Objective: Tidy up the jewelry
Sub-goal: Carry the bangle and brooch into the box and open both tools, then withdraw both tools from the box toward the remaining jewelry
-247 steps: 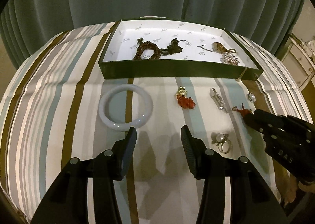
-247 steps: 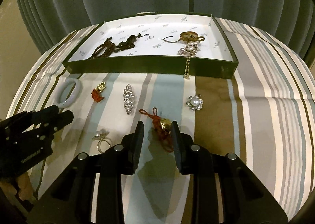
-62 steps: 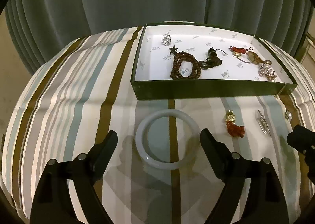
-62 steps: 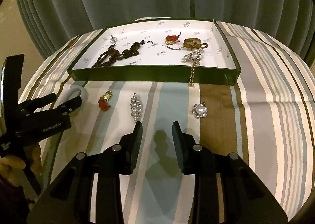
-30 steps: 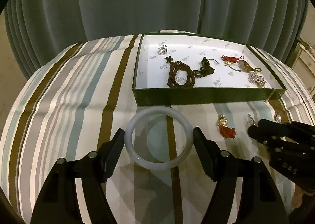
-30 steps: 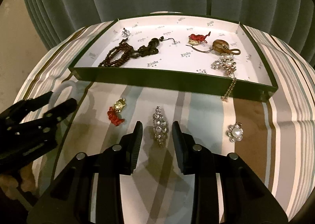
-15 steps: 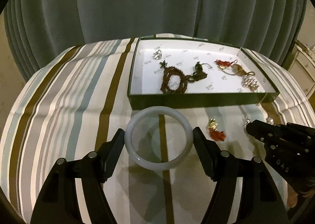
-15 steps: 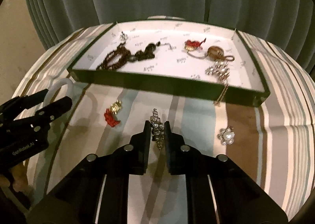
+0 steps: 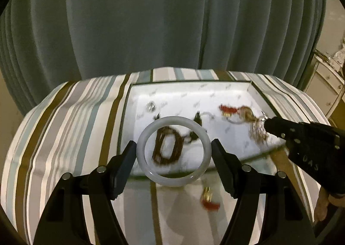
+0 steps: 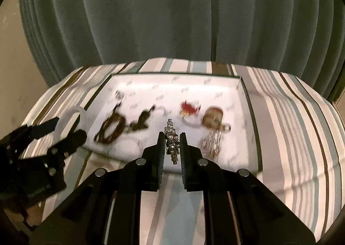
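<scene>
Box (image 10: 243,115) contents motion-blurred, indistinct

Striped tablecloth (image 9: 64,120), bands of brown, grey, pale blue and white, covers the surface below and on both sides of the tool. Cloth bulges and creases at its far corners. Pleated grey-green curtain (image 10: 172,18) hangs straight ahead, just behind the far edge. Pale furniture with small knobs (image 9: 323,81) far right, partly cropped, blurred.
</scene>
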`<act>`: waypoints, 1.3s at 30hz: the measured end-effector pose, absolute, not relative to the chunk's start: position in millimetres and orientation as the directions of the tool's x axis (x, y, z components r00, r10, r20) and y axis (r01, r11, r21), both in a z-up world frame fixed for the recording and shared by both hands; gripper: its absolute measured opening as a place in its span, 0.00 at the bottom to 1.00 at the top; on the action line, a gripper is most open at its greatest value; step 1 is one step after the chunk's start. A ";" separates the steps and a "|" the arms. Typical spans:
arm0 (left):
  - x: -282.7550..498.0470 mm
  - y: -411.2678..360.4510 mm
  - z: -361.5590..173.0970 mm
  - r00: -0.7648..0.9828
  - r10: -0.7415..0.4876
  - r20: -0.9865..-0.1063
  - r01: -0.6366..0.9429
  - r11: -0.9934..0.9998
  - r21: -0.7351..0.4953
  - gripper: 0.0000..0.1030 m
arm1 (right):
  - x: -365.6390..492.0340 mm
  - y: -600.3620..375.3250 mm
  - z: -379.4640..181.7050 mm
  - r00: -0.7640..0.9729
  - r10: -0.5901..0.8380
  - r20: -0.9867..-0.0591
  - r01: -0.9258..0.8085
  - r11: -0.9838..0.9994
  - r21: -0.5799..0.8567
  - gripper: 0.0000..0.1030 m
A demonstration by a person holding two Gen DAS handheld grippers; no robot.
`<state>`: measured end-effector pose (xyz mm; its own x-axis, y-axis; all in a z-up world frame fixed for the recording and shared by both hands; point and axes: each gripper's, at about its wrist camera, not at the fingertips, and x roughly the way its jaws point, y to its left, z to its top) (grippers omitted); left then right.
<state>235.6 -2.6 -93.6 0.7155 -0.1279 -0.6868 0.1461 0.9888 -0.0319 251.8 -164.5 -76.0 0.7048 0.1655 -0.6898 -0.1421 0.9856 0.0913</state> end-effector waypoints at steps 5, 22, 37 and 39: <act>276.9 -13.4 -96.7 0.720 -0.118 -0.684 0.140 0.990 -0.024 0.68 | 293.7 -168.8 -72.6 0.706 0.152 -0.692 -0.131 0.988 0.083 0.13; 382.6 -28.6 -143.4 0.594 -0.053 -0.803 0.100 0.995 0.008 0.68 | 390.0 -180.8 -119.3 0.606 0.107 -0.789 -0.108 0.993 0.051 0.14; 359.7 -22.3 -124.2 0.628 -0.052 -0.777 0.078 0.997 -0.004 0.73 | 357.1 -190.0 -91.1 0.653 0.110 -0.749 -0.089 0.994 0.068 0.30; 343.3 -19.2 -116.1 0.645 -0.062 -0.761 0.077 0.997 -0.016 0.73 | 342.3 -194.3 -84.5 0.660 0.110 -0.743 -0.076 0.994 0.079 0.30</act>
